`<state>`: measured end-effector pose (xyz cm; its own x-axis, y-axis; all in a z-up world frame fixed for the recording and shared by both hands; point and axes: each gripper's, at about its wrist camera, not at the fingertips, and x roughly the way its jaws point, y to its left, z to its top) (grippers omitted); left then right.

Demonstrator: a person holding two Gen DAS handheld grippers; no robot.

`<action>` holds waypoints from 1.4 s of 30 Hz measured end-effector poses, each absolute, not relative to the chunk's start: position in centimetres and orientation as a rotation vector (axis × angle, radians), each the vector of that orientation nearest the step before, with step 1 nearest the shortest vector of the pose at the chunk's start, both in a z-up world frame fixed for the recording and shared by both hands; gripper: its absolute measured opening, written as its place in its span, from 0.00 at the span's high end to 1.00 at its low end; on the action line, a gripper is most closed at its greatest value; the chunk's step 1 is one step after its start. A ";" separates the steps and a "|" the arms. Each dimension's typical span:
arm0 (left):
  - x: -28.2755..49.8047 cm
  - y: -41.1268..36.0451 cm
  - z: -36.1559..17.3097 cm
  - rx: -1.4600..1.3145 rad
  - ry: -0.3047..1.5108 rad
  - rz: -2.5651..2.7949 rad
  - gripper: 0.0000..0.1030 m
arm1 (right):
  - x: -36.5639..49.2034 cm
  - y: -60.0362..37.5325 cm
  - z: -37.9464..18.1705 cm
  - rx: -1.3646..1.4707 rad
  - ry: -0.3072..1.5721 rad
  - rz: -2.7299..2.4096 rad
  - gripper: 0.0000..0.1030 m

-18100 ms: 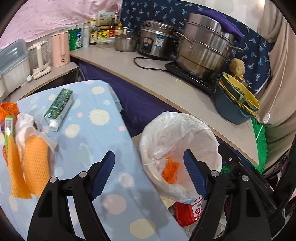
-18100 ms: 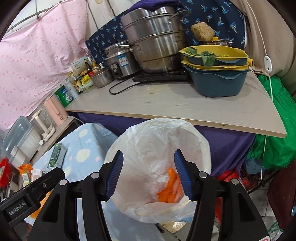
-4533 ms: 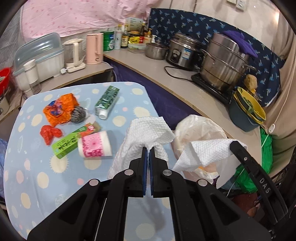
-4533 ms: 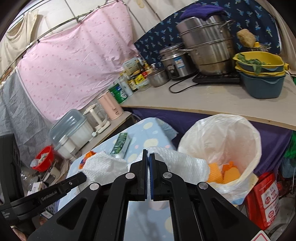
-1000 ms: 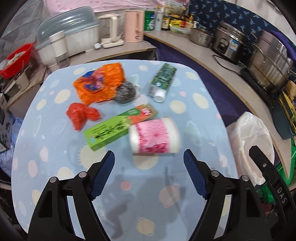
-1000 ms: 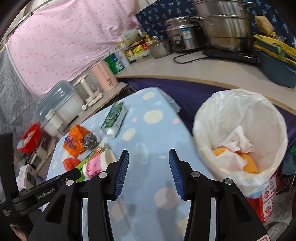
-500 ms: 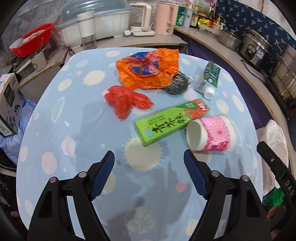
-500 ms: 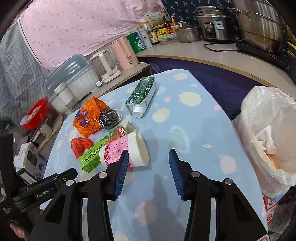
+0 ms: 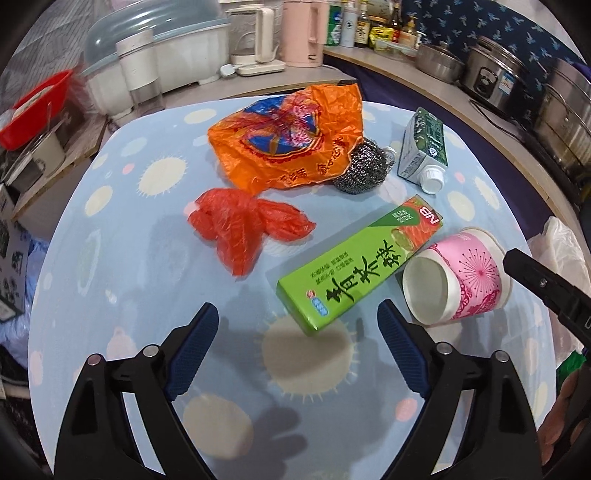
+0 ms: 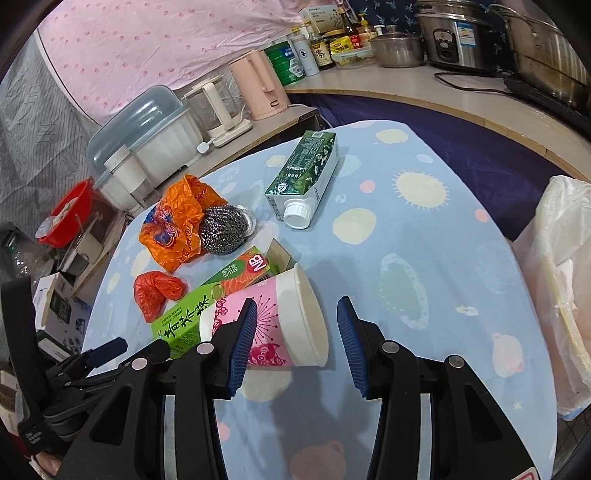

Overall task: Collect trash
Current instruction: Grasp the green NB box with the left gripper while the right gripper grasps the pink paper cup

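Observation:
Trash lies on a blue dotted tablecloth [image 9: 122, 266]: a long green box [image 9: 354, 269], a pink paper cup [image 9: 458, 277] on its side, a crumpled red bag [image 9: 243, 225], an orange wrapper [image 9: 288, 136], a steel scourer [image 9: 360, 168] and a green carton [image 9: 424, 144]. My left gripper [image 9: 297, 341] hovers just short of the green box, its jaws opening with nothing between them. My right gripper [image 10: 297, 338] is open over the pink cup [image 10: 284, 325], whose rim end sits between the pads without touching them. The white-lined bin [image 10: 561, 273] stands at the table's right edge.
A counter behind holds a pink kettle [image 10: 262, 85], bottles, a rice cooker [image 10: 458, 35] and big steel pots. A covered white dish rack [image 10: 147, 140] and a red basin [image 10: 68, 214] sit at the left. Bare tablecloth lies in front of both grippers.
Both grippers have swung away from the bin and come down towards the trash on the table. The left jaws stand a little wider than before.

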<state>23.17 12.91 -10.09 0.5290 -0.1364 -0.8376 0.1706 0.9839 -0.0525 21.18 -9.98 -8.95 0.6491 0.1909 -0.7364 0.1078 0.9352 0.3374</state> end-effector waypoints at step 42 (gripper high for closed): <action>11.5 8.4 -12.9 0.073 1.097 -0.254 0.56 | 11.7 -13.6 -9.7 0.415 0.901 0.030 0.96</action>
